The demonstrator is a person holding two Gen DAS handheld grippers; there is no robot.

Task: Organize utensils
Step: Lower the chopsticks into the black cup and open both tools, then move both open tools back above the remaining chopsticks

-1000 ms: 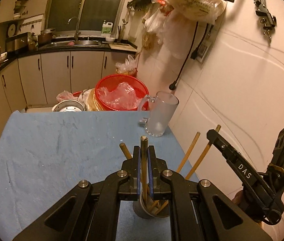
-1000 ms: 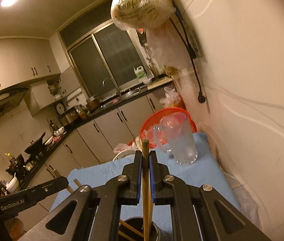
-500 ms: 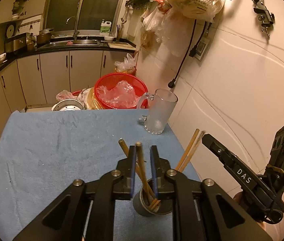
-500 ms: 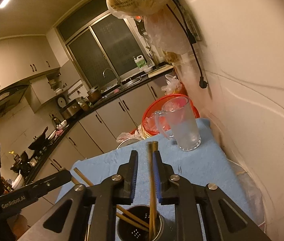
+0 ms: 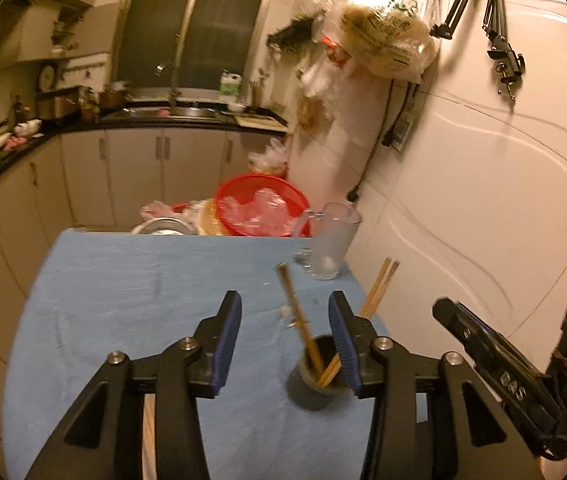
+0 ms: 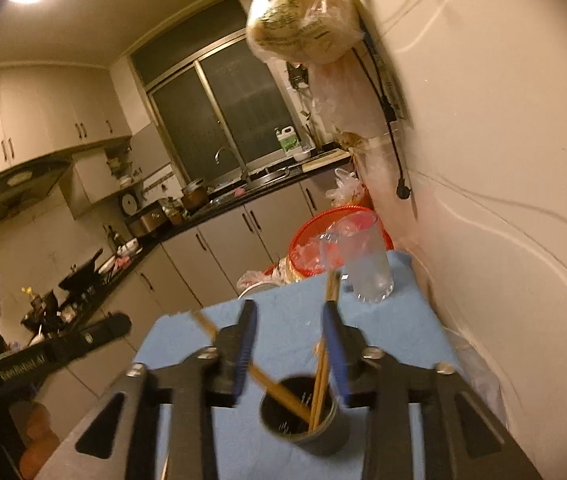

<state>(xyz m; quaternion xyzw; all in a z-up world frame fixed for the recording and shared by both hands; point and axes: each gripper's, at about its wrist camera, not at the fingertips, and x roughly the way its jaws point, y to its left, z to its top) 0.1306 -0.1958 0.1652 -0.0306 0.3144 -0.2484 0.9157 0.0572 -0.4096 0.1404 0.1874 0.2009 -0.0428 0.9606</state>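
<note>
A dark round utensil cup (image 5: 315, 384) stands on the blue cloth, also in the right wrist view (image 6: 303, 420). Several wooden chopsticks (image 5: 297, 316) lean in it; they also show in the right wrist view (image 6: 325, 356). My left gripper (image 5: 285, 332) is open and empty, its jaws wide apart above the cup. My right gripper (image 6: 289, 344) is open and empty too, its jaws on either side of the chopsticks above the cup. The right gripper's body shows in the left wrist view (image 5: 503, 376).
A frosted glass mug (image 5: 331, 240) stands at the cloth's far right corner, close to the white wall (image 5: 483, 200). A red basket (image 5: 259, 208) with plastic bags sits behind the table. Kitchen cabinets (image 5: 123, 172) lie beyond. The blue cloth (image 5: 123, 288) stretches to the left.
Both grippers let go of their chopsticks, which now stand in the cup. Both sets of jaws opened wide and both grippers drew back a little.
</note>
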